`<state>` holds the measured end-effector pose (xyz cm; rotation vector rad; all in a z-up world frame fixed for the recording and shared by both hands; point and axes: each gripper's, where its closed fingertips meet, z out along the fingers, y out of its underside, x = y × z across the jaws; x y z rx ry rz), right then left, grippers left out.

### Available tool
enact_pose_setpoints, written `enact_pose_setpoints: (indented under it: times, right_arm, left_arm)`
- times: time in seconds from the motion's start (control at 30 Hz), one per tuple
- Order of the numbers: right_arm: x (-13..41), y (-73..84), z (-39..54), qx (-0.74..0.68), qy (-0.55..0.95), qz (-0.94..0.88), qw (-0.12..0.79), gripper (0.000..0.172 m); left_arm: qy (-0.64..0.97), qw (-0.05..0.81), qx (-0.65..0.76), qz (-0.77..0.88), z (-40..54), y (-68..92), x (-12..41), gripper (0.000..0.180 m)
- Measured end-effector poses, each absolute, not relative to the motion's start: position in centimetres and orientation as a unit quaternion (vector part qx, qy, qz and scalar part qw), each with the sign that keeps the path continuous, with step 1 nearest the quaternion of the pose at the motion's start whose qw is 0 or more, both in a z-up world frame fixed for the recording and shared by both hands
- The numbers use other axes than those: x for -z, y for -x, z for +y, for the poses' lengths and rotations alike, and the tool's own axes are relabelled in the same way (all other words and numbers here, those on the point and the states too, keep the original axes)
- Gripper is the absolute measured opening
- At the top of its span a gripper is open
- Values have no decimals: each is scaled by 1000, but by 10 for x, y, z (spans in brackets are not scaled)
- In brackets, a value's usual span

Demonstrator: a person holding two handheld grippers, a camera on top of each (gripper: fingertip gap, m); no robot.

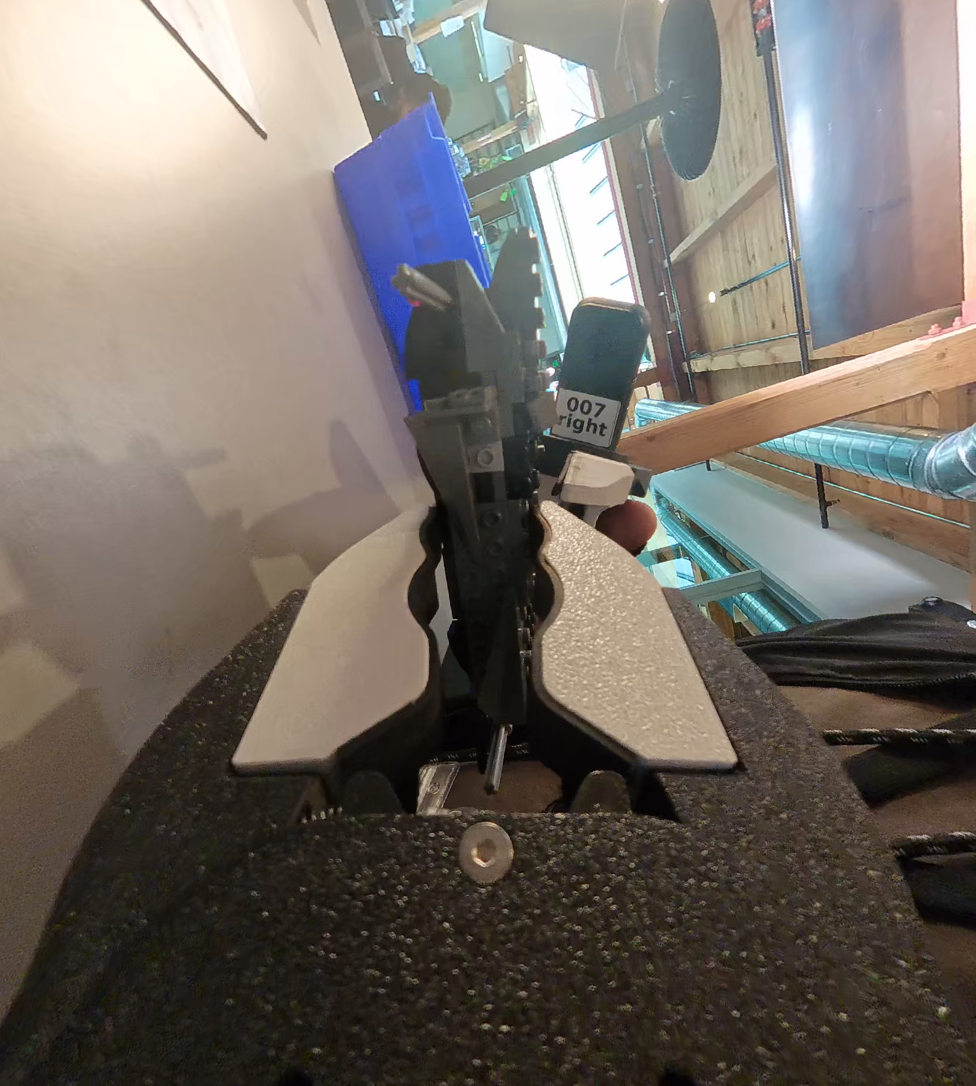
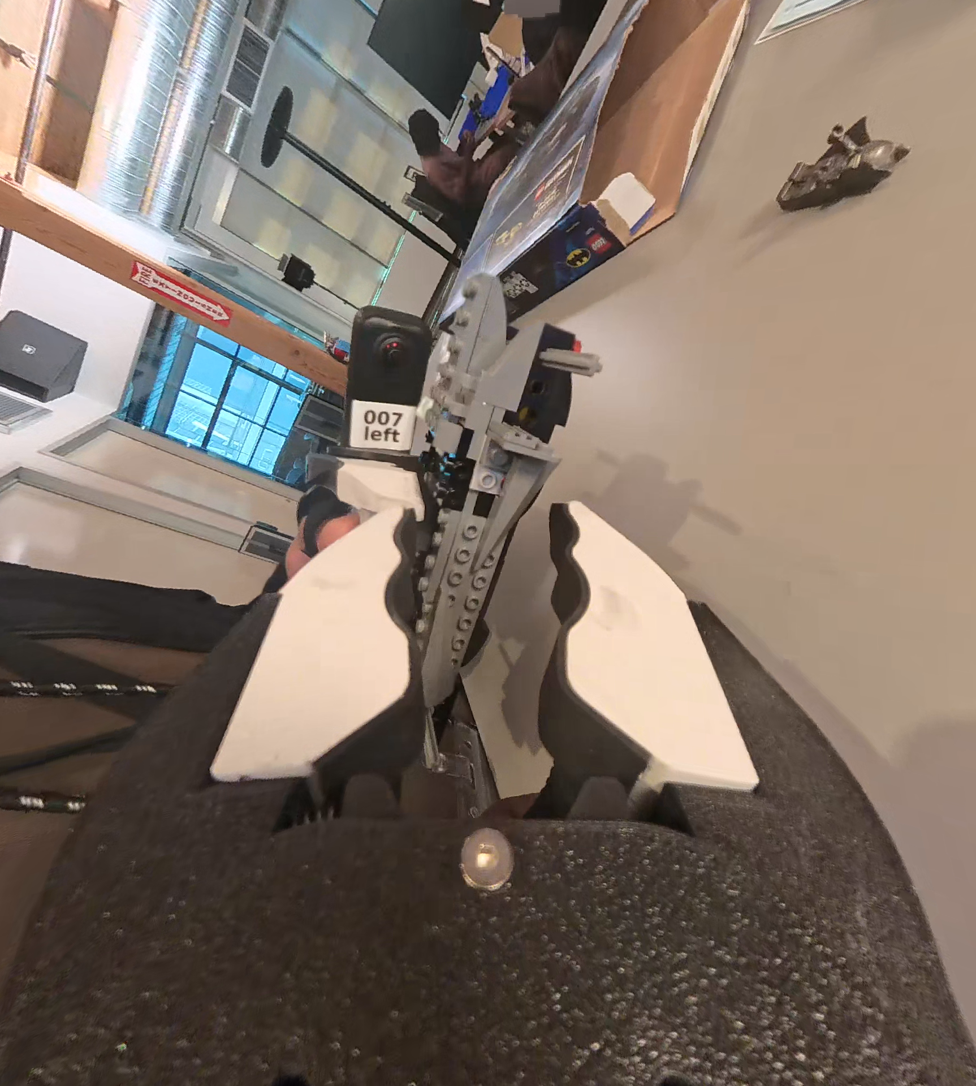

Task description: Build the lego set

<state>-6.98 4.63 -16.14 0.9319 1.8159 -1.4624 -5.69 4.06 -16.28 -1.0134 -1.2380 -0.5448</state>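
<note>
Left fingers [image 1: 424, 564] clamp grey brick model [image 1: 474, 470]; right fingers [image 2: 577, 564] released; white labels [image 1: 582, 416].

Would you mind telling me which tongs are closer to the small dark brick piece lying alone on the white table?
Right. The right tongs sit open around the grey brick model, with the dark piece beyond them on the table. The left tongs clamp the model; their view doesn't show the piece.

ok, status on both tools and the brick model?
Left tool clamped on the grey-and-black brick-built model. Right tool open around the same model, one pad clear of it. White tabletop alongside, nothing blocking.
</note>
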Motion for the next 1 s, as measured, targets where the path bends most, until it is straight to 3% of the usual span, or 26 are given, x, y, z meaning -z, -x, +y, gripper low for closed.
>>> enact_pose_setpoints:
  times: [0.53, 1.0]
  right_arm:
    - [143, 72, 36, 599, -351, 669, 266, 37]
    - [149, 70, 32, 590, -347, 685, 248, 35]
  left_arm:
    - [440, 718, 262, -472, 46, 53, 149, 29]
    - [486, 714, 236, -446, 54, 51, 153, 29]
